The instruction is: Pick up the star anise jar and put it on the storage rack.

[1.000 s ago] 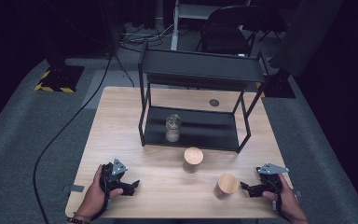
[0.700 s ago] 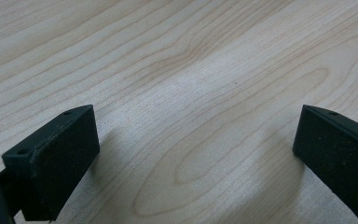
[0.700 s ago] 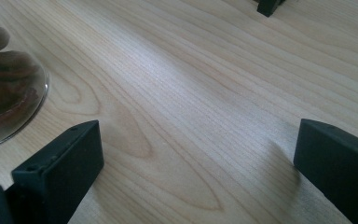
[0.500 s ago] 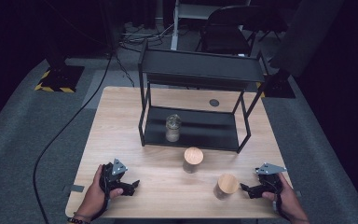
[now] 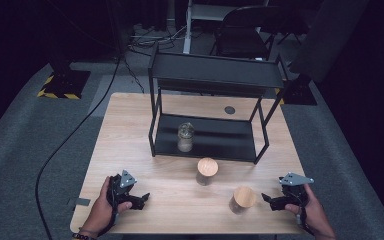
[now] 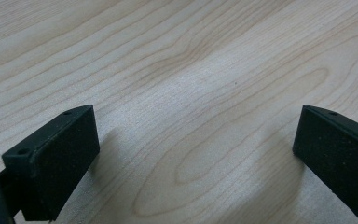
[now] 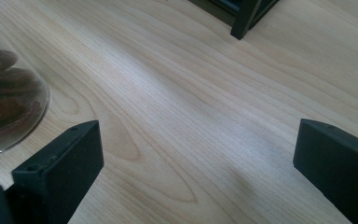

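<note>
Right hand-held gripper [image 5: 270,200] rests released just beside the near jar [image 5: 243,199]; left hand-held gripper [image 5: 139,198], also released, lies well apart from it.

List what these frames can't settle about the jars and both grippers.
- Near jar contents: too small in the high view; the right gripper view's left edge cuts it.
- Shelf jar: blurred, lid type unclear.
- Left gripper, right gripper: jaws tiny from above; their own views show them open on bare table.
</note>
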